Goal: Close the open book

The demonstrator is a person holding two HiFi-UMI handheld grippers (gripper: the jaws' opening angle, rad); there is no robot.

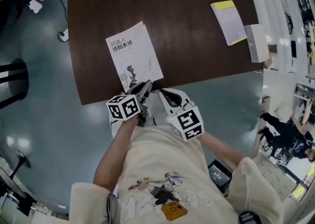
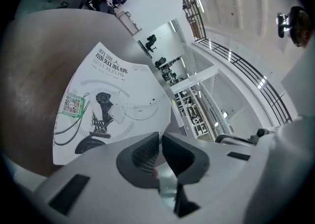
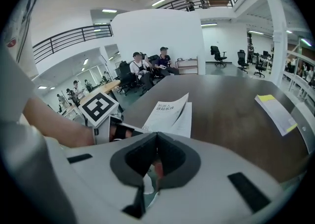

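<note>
The book lies on the dark brown table with its white front cover up, near the front edge. In the right gripper view the book has its cover resting a little ajar above the pages. My left gripper is shut, its tips right at the book's near right corner; in its own view the book fills the left side and the left gripper shows nothing clearly caught between its jaws. My right gripper is shut and empty just right of it, at the table's front edge.
A yellow-and-white notebook and a white box lie at the table's right end. Grey floor surrounds the table. People sit at desks far behind it in both gripper views.
</note>
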